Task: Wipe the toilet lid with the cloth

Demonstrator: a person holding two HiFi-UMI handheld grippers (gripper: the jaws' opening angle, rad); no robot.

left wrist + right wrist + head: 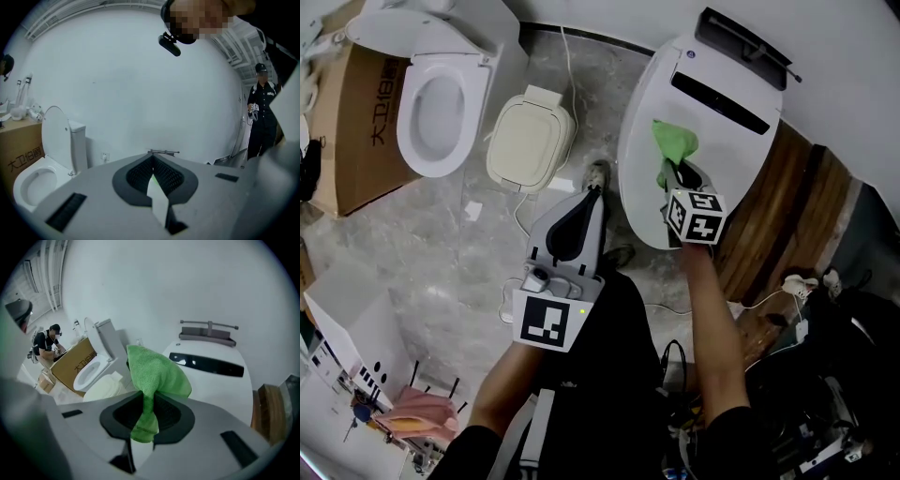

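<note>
Now the right gripper [679, 174] pinches the green cloth [673, 142] over the near half of the closed toilet lid [727, 155], while the left gripper [594, 194], jaws together and empty, hangs beside the lid's left edge.

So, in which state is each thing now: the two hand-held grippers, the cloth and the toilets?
Right hand-held gripper: shut on the green cloth.
Left hand-held gripper: shut, nothing between its jaws.
Green cloth: bunched, its upper part standing free.
Toilet lid: closed.
Second toilet: lid raised, seat down.
Cream seat unit: closed, lying flat on the floor.
</note>
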